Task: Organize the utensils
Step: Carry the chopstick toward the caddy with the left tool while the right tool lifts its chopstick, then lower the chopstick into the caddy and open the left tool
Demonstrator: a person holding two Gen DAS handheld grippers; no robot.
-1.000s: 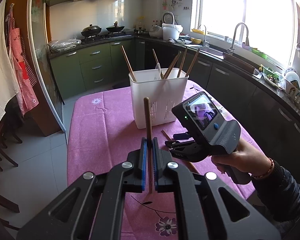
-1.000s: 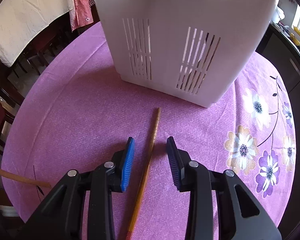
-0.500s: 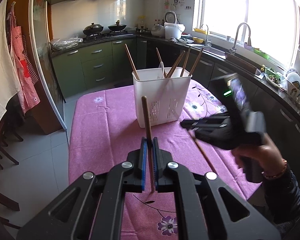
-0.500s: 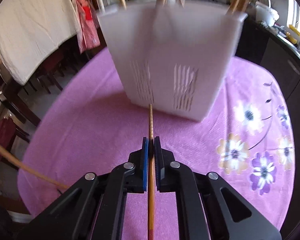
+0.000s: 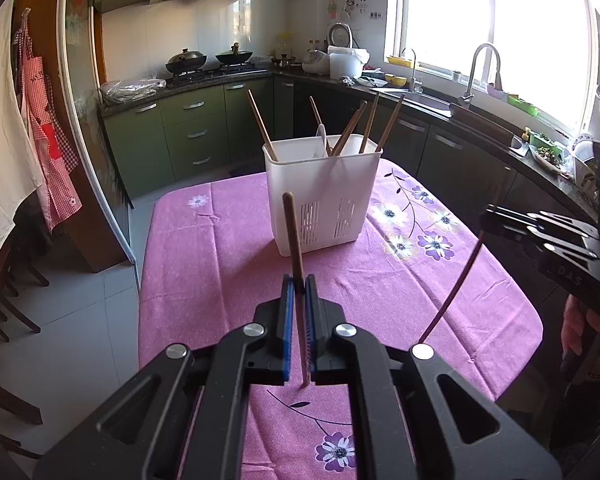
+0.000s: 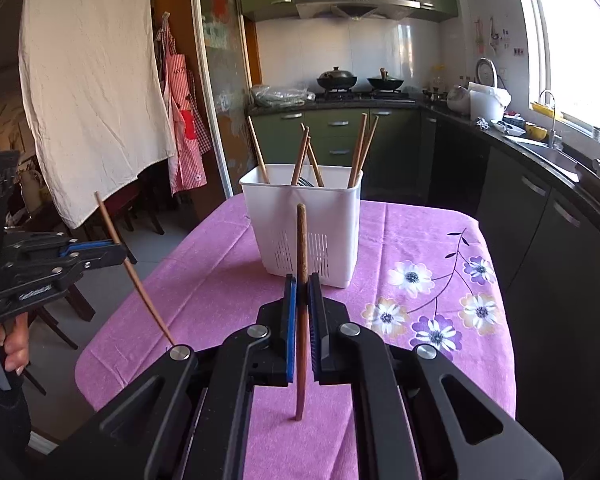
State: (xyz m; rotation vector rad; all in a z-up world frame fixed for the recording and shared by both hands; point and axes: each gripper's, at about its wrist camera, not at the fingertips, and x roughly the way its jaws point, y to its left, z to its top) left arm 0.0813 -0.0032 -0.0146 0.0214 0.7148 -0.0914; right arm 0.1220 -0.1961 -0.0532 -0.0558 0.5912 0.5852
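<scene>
With table edges near | each gripper [image 5: 299, 284] [image 6: 302, 284] clamps a chopstick [image 5: 294, 240] [image 6: 302, 240] (aloft) | basket [image 5: 320, 184] ahead

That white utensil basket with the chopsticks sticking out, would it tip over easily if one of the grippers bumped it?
Possibly. The white basket is tall for its footprint and looks like thin slotted plastic, so probably light. The chopsticks in it lean well above the rim, which may raise its balance point. On the pink tablecloth it might slide before tipping.
</scene>
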